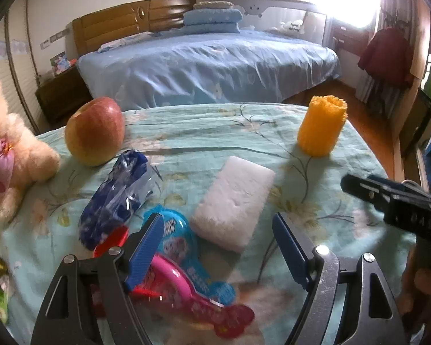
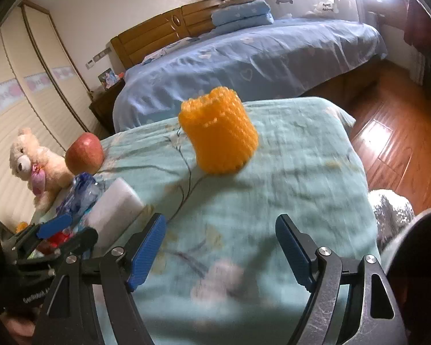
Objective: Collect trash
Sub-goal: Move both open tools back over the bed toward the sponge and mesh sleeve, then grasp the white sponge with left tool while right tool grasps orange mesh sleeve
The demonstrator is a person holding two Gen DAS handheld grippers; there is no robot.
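In the left wrist view my left gripper [image 1: 217, 224] is open above a teal flowered cloth [image 1: 316, 172]. A white foam block [image 1: 234, 204] lies just beyond the gap between its fingers. A light blue cartoon wrapper [image 1: 184, 247] and a pink plastic item [image 1: 186, 290] lie by the left finger, untouched by the pads. A crumpled dark blue wrapper [image 1: 115, 192] sits further left. My right gripper [image 2: 219, 224] is open over bare cloth, with nothing between its fingers. An orange foam net sleeve [image 2: 219, 135] stands upright ahead of it.
A red apple [image 1: 94, 130] and a plush bear [image 1: 8, 155] sit at the cloth's far left. The right gripper [image 1: 388, 198] juts in from the right. A shiny silver thing [image 2: 393, 210] sits off the cloth's right edge. A blue bed [image 1: 209, 66] and wood floor [image 2: 388, 132] lie beyond.
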